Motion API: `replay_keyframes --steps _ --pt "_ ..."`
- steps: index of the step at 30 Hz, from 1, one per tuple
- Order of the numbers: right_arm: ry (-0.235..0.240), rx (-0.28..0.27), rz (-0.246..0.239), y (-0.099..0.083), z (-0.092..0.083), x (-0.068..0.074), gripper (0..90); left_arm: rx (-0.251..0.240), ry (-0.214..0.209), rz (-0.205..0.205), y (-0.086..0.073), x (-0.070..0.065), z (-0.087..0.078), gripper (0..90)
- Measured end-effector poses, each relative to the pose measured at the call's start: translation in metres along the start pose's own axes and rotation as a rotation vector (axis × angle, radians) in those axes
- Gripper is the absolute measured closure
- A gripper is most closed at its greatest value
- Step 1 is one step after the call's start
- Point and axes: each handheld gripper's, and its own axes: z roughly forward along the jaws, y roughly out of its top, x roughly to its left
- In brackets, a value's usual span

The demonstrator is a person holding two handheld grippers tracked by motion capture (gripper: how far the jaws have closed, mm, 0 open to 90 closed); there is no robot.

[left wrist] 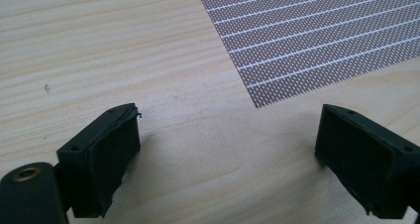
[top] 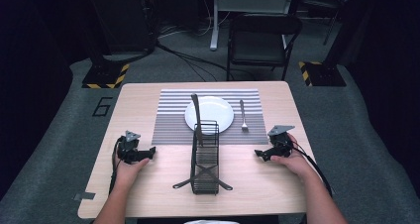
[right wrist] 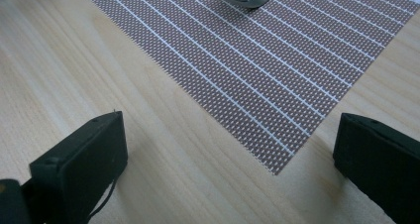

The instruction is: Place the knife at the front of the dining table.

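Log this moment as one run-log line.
left gripper: open, empty, on table | right gripper: open, empty, on table | wire caddy: between them, holding knife | fork: on placemat beside plate

High cam above person's side, facing fwd/down, both gripper cams low, close, sharing striped placemat point(top: 171, 125) corners

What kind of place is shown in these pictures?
Probably a recording lab set up as a dining spot: a wooden table with a striped placemat, plate and fork, hazard-striped stand bases behind.
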Motion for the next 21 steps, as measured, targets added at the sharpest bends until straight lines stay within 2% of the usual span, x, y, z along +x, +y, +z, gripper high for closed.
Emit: replay_keyframes --steps 1,2,4,5,6,7,9,13,15,17,21 --pt "0.000 0.000 0.000 0.000 0.000 0.000 0.0 -0.009 0.002 -0.003 0.000 0.000 0.000 14.7" --pt "0.000 0.000 0.000 0.000 0.000 0.000 0.0 0.006 -0.011 -0.007 0.001 -0.001 -0.001 14.7" --pt "0.000 0.000 -0.002 0.000 0.000 0.000 0.0 0.002 -0.030 -0.015 0.002 -0.003 -0.002 16.3" --pt "0.000 0.000 0.001 0.000 0.000 0.000 0.0 0.003 -0.039 -0.018 0.002 -0.005 -0.003 22.7" --pt "0.000 0.000 0.001 0.000 0.000 0.000 0.0 0.006 -0.044 -0.020 0.003 -0.006 -0.003 22.7" --pt "0.000 0.000 -0.002 0.000 0.000 0.000 0.0 0.009 -0.059 -0.027 0.004 -0.007 -0.005 29.4" --pt "0.000 0.000 0.001 0.000 0.000 0.000 0.0 0.020 -0.078 -0.026 0.006 -0.010 -0.005 30.7" --pt "0.000 0.000 0.002 0.000 0.000 0.000 0.0 0.036 -0.083 -0.018 0.009 -0.015 -0.008 32.9" --pt "0.000 0.000 0.000 0.000 0.000 0.000 0.0 0.015 -0.080 -0.020 0.010 -0.018 -0.011 34.3" --pt "0.000 0.000 -0.001 0.000 0.000 0.000 0.0 0.022 -0.085 -0.022 0.013 -0.019 -0.014 34.6" --pt "0.000 0.000 -0.003 0.000 0.000 0.000 0.0 -0.002 -0.088 -0.020 0.018 -0.023 -0.022 35.0"
